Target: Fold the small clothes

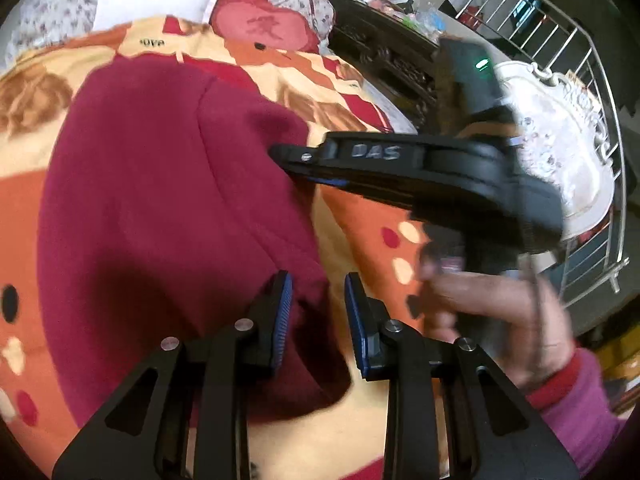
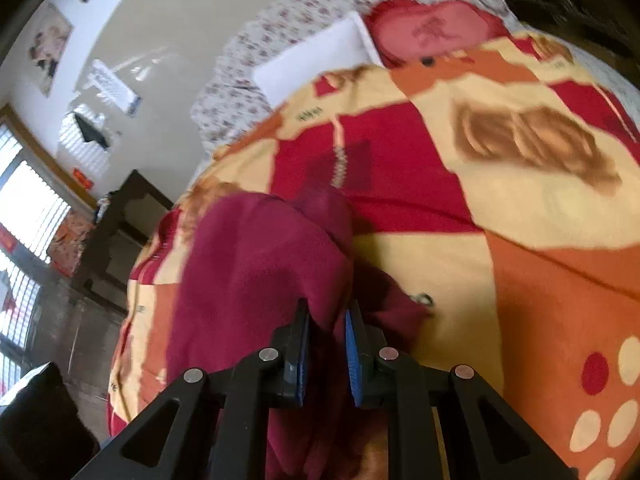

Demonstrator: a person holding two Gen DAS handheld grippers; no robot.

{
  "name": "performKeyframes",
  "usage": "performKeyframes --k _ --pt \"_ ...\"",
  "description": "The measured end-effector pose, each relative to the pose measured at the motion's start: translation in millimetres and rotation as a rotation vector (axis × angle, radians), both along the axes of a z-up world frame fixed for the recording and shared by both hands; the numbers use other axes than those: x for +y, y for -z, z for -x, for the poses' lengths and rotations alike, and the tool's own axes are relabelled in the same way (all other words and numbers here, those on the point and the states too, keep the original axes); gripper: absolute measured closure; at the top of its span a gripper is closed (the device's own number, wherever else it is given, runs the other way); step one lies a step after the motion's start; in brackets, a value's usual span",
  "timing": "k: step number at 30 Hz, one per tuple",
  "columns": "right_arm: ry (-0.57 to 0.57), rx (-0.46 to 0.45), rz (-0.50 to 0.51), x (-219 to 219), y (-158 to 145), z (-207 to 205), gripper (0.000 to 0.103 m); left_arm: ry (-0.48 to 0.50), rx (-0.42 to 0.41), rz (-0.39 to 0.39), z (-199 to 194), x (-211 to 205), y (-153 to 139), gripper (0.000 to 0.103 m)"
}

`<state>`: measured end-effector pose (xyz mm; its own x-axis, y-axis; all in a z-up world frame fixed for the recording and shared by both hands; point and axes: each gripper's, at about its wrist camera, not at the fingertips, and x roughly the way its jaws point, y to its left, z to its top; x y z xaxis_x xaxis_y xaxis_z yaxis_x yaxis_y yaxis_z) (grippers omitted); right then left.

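A dark red garment (image 1: pixel 160 184) lies on the orange, yellow and red blanket (image 1: pixel 360 216) of a bed. My left gripper (image 1: pixel 318 320) is partly open right over the garment's lower right edge, with cloth between its blue pads (image 1: pixel 283 312). My right gripper shows in the left wrist view (image 1: pixel 400 168), reaching across to the garment's right edge. In the right wrist view my right gripper (image 2: pixel 327 354) has its jaws narrowly apart with a fold of the garment (image 2: pixel 256 272) between its pads (image 2: pixel 353 356).
A red heart cushion (image 1: pixel 260 20) and a white pillow (image 1: pixel 156 0) lie at the head of the bed. A dark carved cabinet (image 1: pixel 384 52), a white ornate chair (image 1: pixel 556 136) and a metal rail (image 1: pixel 580 48) stand to the right.
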<state>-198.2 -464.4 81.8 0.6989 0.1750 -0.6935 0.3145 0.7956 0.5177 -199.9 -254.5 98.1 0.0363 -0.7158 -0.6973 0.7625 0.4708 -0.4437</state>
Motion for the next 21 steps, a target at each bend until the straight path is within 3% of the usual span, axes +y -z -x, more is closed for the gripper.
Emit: performKeyframes --k 2,4,7,9,11,15,18,21 --pt "0.031 -0.006 -0.046 -9 2 9 0.088 0.046 -0.045 -0.028 9 6 -13 0.077" --pt "0.052 -0.022 -0.016 -11 -12 24 0.087 0.072 -0.130 -0.039 16 19 -28 0.077" --pt "0.043 -0.073 0.025 -3 -39 46 0.085 0.058 -0.302 -0.055 21 56 -48 0.077" --pt "-0.020 -0.142 -0.014 12 -54 55 0.085 0.023 -0.354 -0.081 11 75 -50 0.077" --pt "-0.105 -0.168 -0.016 35 -62 56 0.085 -0.030 -0.349 -0.101 -6 85 -44 0.077" --pt "-0.228 -0.111 0.040 84 -49 47 0.085 -0.116 -0.256 -0.112 -34 91 -18 0.077" --pt "-0.250 -0.038 0.078 100 -24 48 0.085 -0.125 -0.209 -0.137 -42 83 5 0.077" --pt "-0.210 0.057 0.176 97 5 57 0.086 -0.112 -0.183 -0.173 -43 74 25 0.077"
